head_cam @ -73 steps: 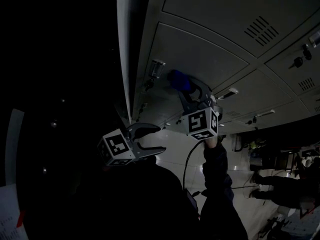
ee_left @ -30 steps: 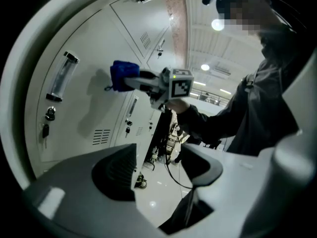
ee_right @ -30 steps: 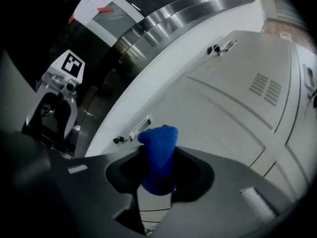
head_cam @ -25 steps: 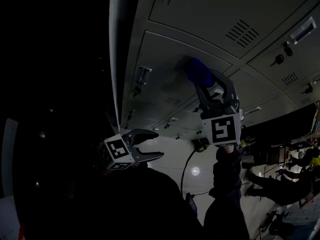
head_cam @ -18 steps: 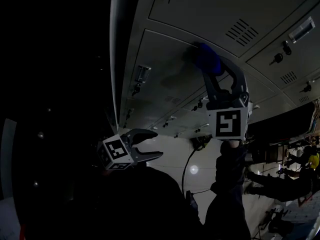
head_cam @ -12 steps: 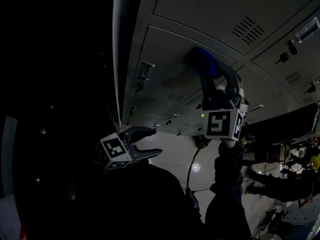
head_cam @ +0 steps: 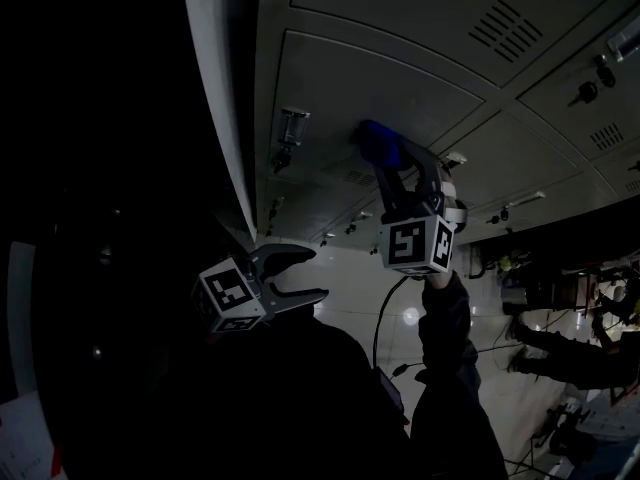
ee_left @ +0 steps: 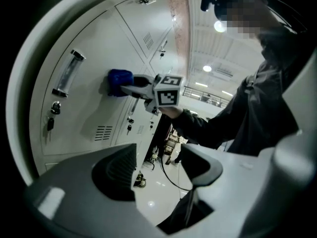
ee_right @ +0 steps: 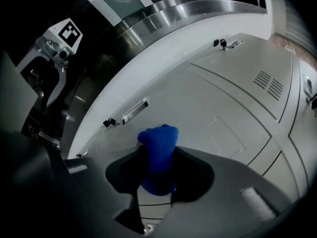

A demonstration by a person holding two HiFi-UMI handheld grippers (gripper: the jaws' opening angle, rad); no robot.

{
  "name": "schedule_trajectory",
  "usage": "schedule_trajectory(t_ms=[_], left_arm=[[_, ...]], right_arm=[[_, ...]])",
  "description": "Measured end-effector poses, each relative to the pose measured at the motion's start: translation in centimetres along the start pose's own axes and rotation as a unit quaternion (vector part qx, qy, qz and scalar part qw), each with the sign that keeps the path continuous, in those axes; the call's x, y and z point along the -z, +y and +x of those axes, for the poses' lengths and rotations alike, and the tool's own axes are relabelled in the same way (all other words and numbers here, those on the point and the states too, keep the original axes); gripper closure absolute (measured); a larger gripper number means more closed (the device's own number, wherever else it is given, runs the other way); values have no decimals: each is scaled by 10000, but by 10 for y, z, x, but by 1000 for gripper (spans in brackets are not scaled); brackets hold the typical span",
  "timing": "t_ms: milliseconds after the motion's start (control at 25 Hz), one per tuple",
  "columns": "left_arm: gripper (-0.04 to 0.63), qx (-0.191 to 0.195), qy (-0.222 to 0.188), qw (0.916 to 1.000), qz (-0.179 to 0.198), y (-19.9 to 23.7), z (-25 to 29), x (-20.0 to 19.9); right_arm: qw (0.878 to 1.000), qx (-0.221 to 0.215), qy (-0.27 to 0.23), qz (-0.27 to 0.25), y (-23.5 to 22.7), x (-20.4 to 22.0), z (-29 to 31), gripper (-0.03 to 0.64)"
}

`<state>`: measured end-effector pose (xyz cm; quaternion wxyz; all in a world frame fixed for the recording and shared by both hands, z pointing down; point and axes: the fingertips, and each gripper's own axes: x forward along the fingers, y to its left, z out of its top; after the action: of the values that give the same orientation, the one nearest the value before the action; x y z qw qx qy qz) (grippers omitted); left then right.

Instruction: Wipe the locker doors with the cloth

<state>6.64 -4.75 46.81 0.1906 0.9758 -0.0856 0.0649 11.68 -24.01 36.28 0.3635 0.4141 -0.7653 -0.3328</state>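
the right gripper [head_cam: 392,160] is clenching a blue cloth [ee_right: 157,155] between its jaws and pressing the wad ahead of them against a grey locker door [head_cam: 400,78], near that door's handle [head_cam: 291,128]. the left gripper [head_cam: 316,273] is hanging lower with its jaws released, grasping nothing. wiping is looking under way on this one door. the neighbouring doors [head_cam: 560,138] beyond the jaws are probably waiting their turn, though no streak is showing what is done.
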Motion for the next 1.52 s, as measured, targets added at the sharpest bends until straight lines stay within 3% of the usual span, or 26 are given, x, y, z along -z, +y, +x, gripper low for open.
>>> schedule_trajectory(t_ms=[520,1040,1360,1520], left_arm=[[333,28,132,9999,-85,0,6,6],[333,-120,267,9994,-159,-1,-1,9],[333,-103,333,9993,-145,-7,-3,16],[333,16,317,9994,-136,-12,0,17]], right_arm=[[9975,-599,367,95,100,72,34,491],[9928,-1035,517,296,179,115,63,491],[9835,-1440,844,703,204,128,70,491],[9840,-1435,697,794,188,108,46,492]])
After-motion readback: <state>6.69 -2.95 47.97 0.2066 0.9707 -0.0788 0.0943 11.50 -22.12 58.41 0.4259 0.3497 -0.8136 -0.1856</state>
